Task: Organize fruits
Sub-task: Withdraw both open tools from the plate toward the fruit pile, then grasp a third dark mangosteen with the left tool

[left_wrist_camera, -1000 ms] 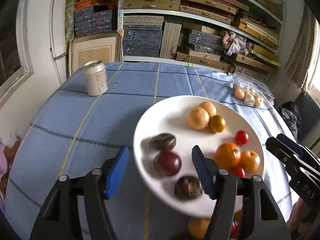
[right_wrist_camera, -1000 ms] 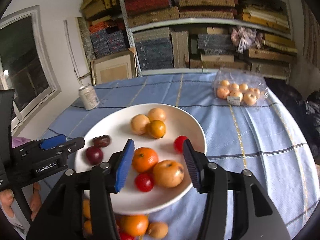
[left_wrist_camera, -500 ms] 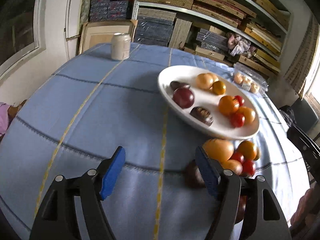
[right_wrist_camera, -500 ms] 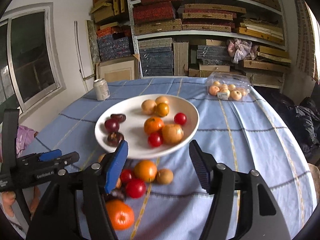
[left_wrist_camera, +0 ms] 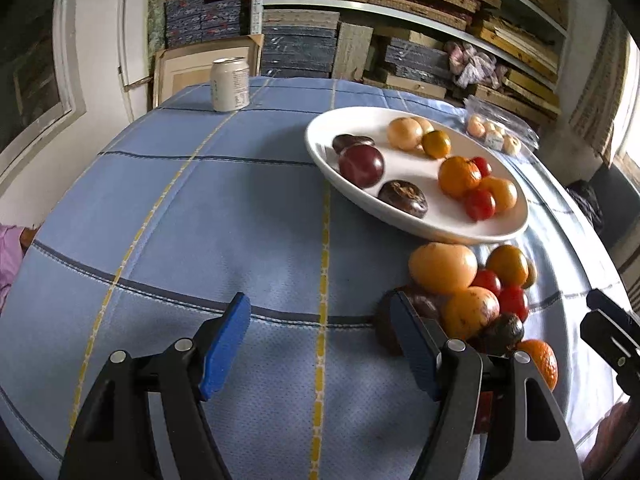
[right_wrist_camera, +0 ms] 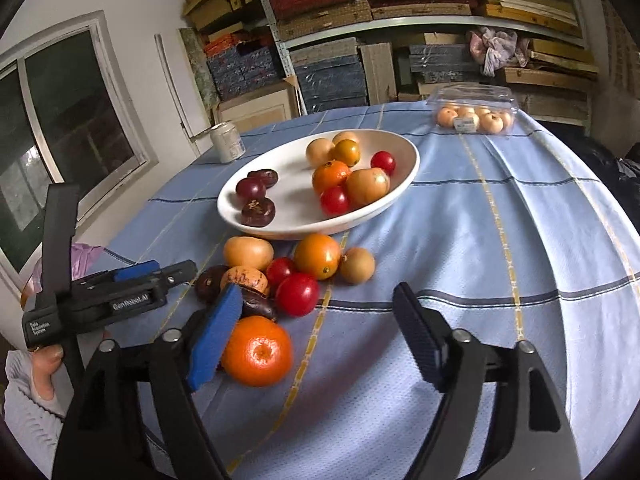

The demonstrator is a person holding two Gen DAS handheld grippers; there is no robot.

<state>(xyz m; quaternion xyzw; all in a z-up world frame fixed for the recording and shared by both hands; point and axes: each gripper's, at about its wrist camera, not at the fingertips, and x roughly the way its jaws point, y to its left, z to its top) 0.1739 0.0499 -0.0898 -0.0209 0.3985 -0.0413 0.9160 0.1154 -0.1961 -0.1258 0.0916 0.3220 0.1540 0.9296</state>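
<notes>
Fruits (right_wrist_camera: 280,280) lie before both grippers (left_wrist_camera: 320,340) (right_wrist_camera: 316,320), angled down, apparently empty, jaws apart.

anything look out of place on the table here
Yes: a cluster of loose fruit lies on the blue tablecloth in front of the white plate, not on it. Nothing looks spilled or damaged.

One white plate (right_wrist_camera: 404,176), one can (right_wrist_camera: 229,142), one clear fruit box (right_wrist_camera: 474,110) — nine fruits plated, nine loose.
</notes>
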